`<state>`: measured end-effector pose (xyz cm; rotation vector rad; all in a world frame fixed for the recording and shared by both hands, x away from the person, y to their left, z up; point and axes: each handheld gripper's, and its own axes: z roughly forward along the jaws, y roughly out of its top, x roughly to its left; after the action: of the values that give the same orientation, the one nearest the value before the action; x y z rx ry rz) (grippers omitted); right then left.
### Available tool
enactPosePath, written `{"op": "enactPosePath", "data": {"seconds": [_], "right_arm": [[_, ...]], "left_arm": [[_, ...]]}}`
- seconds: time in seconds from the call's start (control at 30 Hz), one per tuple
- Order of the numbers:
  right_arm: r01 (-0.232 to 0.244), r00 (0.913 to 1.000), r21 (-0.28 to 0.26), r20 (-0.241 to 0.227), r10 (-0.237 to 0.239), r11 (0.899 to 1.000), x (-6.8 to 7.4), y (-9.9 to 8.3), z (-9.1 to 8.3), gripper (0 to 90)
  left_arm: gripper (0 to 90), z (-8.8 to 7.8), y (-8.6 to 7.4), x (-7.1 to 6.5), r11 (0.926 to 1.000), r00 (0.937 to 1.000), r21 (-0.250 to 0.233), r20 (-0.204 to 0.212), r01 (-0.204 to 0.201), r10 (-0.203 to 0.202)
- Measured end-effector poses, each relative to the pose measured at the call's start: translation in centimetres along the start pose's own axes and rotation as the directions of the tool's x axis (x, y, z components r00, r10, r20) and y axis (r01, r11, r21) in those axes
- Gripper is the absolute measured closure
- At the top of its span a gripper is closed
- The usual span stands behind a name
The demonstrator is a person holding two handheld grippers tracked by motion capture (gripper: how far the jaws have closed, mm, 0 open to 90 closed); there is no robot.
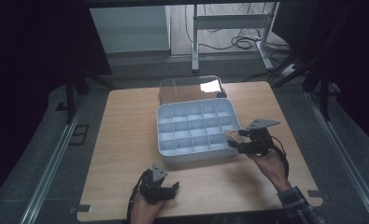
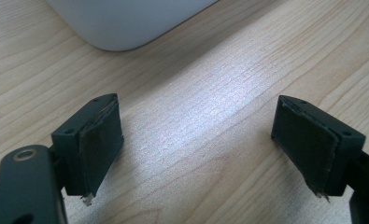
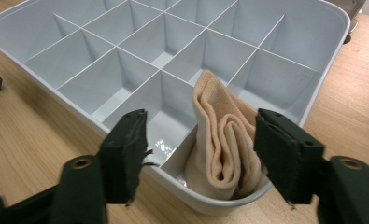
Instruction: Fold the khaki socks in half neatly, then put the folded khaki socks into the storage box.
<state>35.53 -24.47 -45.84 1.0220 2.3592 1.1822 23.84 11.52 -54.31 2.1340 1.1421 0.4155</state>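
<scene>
While folded cloth (image 3: 224,144) stands in tray (image 3: 79,119) corner, right gripper (image 3: 198,151) jaws apart around it

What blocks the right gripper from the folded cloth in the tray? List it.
Nothing visible. The folded cloth stands in a corner compartment of the tray, and the right gripper has its open jaws on either side of it, with no pad pressing it.

Dim high view with dark surroundings; glare on the clear lid (image 1: 205,87). Both gripper views bright and evenly lit, with sheen on the wooden surface (image 2: 210,116) and near fingers (image 3: 126,154) softly blurred.
</scene>
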Motion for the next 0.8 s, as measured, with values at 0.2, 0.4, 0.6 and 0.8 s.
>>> {"op": "enactPosePath", "data": {"seconds": [0.2, 0.4, 0.6, 0.8], "right_arm": [[0.004, 0.9999, -0.002, 0.016, -0.004, 1.0, 0.4, -0.1, -0.5, 26.8], [0.007, 0.9997, 0.003, 0.021, -0.008, 1.0, 0.7, -0.3, -1.1, 22.2], [0.017, 0.9995, 0.0, 0.028, -0.017, 1.0, 0.9, -0.7, -1.8, 18.8], [0.013, 0.9996, 0.003, 0.026, -0.013, 1.0, 0.8, -1.4, -2.4, 16.2]], "left_arm": [[15.9, 0.0, 0.0, 0.0, 1.0, 1.0, 0.001, 0.001, -0.002, 0.002], [15.4, 0.0, 0.0, 0.0, 1.0, 1.0, 0.002, 0.001, -0.002, 0.002], [14.9, 0.0, 0.0, 0.0, 1.0, 1.0, 0.003, 0.001, -0.002, 0.002], [14.7, 0.0, 0.0, 0.0, 1.0, 1.0, 0.004, 0.0, 0.0, 0.0]]}}
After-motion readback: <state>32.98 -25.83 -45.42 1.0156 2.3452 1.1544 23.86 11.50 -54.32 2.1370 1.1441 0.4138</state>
